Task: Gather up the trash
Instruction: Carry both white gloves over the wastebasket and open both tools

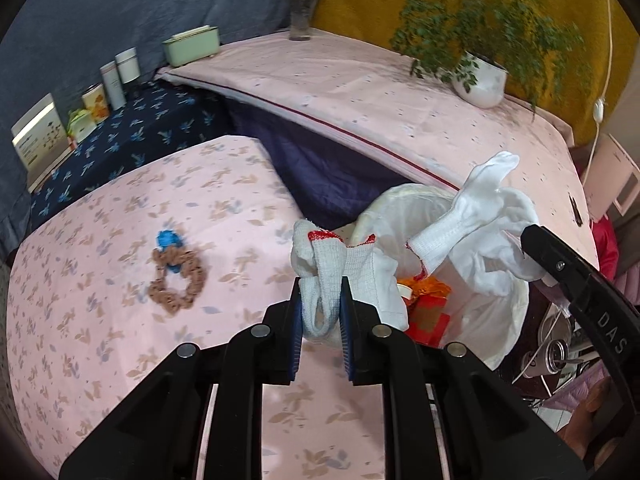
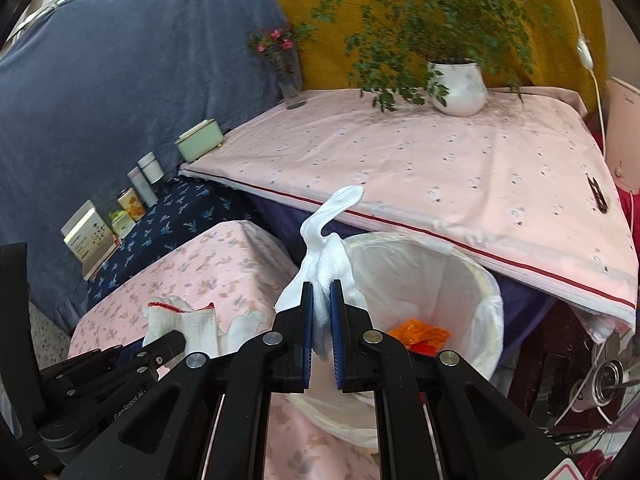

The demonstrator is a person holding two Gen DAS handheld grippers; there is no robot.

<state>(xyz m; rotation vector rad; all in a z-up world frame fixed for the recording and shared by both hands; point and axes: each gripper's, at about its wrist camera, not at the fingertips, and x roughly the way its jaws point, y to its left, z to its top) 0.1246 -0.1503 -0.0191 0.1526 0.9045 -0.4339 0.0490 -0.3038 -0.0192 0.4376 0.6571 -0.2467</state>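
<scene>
Both grippers clamped on white gloves: left gripper point(image 1: 320, 312) holds red-cuffed glove point(image 1: 344, 268) at bin point(image 2: 486, 280) rim, right gripper point(image 2: 321, 316) holds second glove point(image 2: 328, 236) over it; drop step, next needs jaws parted above the opening.

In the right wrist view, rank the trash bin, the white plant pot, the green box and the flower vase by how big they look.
1. trash bin, clearly largest, though also nearest the camera.
2. white plant pot.
3. green box and flower vase: similar apparent size and both far away, so they are left unranked.
</scene>
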